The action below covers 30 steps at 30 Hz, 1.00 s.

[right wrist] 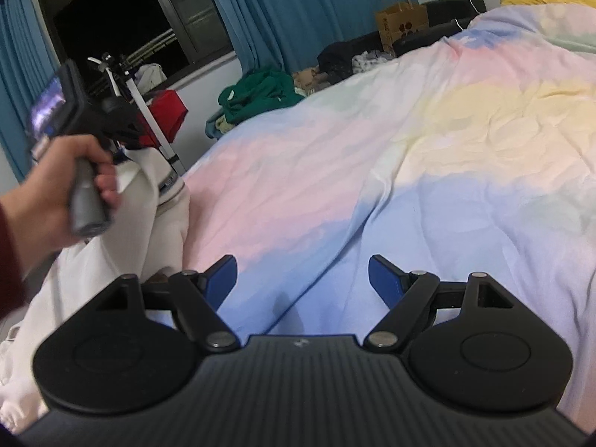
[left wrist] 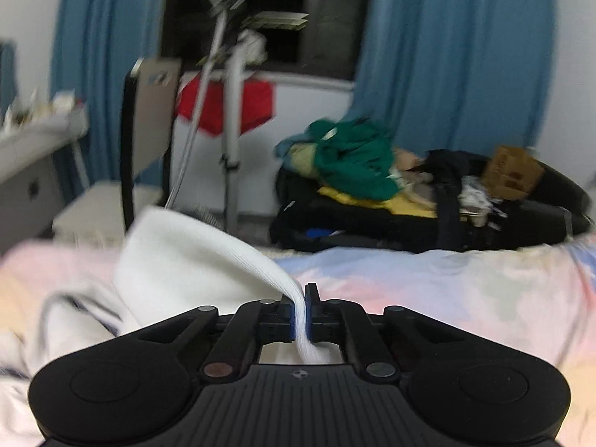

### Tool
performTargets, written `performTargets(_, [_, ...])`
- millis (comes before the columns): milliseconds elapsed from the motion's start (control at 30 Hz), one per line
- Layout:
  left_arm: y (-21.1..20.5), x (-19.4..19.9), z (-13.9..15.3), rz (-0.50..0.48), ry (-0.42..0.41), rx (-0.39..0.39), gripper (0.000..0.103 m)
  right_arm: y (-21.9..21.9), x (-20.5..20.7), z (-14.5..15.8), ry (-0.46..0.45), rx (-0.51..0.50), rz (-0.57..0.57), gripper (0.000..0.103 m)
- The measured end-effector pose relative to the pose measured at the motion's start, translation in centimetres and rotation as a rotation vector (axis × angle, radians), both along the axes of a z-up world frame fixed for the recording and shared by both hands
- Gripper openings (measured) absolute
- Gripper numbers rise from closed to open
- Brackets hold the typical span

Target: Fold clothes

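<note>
My left gripper (left wrist: 301, 307) is shut on a ribbed edge of a white garment (left wrist: 193, 260) and holds it lifted above the pastel bedcover (left wrist: 428, 290). The rest of the garment lies bunched at the left. In the right wrist view the same white garment (right wrist: 123, 231) hangs below the hand-held left gripper (right wrist: 123, 126) at the bed's left edge. My right gripper (right wrist: 302, 279) is open and empty, low over the blue part of the bedcover (right wrist: 372, 171), to the right of the garment.
A pile of green, yellow and dark clothes (left wrist: 372, 171) lies on a black couch beyond the bed. A metal stand (left wrist: 231, 111) with a red cloth, a chair (left wrist: 149, 123) and blue curtains (left wrist: 458, 56) stand by the window. A paper bag (right wrist: 402, 24) sits at the far side.
</note>
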<state>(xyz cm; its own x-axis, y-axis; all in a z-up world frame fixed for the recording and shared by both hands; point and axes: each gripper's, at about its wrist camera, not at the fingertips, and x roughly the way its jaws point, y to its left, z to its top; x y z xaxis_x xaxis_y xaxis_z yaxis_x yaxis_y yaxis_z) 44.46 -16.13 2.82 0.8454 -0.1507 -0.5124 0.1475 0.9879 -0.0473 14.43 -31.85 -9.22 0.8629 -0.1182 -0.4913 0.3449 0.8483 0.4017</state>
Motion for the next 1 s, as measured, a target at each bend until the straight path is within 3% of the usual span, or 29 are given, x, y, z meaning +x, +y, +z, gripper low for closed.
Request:
performTargets(133, [0.5,-6.4,3.3,-0.141,-0.073,0.058,0.004,0.0,-0.4,0.3,-0.013,-0.015,-0.006,0.08])
performTargets(300, [3.1,-17.4,5.0,-0.299,-0.093,0.037,0.003,-0.1,-1.3,1.4,-0.042,-0.039,-0.034,0.08])
performTargets(367, [4.7,-22.2,4.2,-0.342,-0.087,0.029,0.003,-0.3,-1.8,1.9,-0.056,-0.049,-0.049,0.08])
performTargets(500, [8.1,-30.0,-0.5,-0.4,0.004,-0.006,0.003,-0.4,-2.8,2.8,-0.075,-0.069,-0.069,0.08])
performTargets(567, [9.4,-32.5,-3.5,-0.399,0.024,0.024,0.003,-0.4,-3.5,3.2,-0.087,-0.073,-0.073,0.08])
performTargets(667, [11.6,-34.2,-7.6,-0.359,0.079,-0.003,0.004,-0.5,-4.2,3.3,-0.087,-0.056,-0.064,0.08])
performTargets(767, [13.3,-34.8,-10.5,-0.324,0.129,-0.018,0.004,-0.8,-4.6,3.1,-0.08,0.03,-0.022,0.08])
performTargets(900, [14.2,-35.8,-11.0,-0.328,0.113,-0.002,0.005,-1.3,-4.6,1.9,-0.054,0.221,0.075,0.081])
performTargets(1000, [14.4,-36.1,-11.0,-0.315,0.128,-0.047,0.005,-1.2,-4.2,1.1,-0.043,0.337,0.137,0.081])
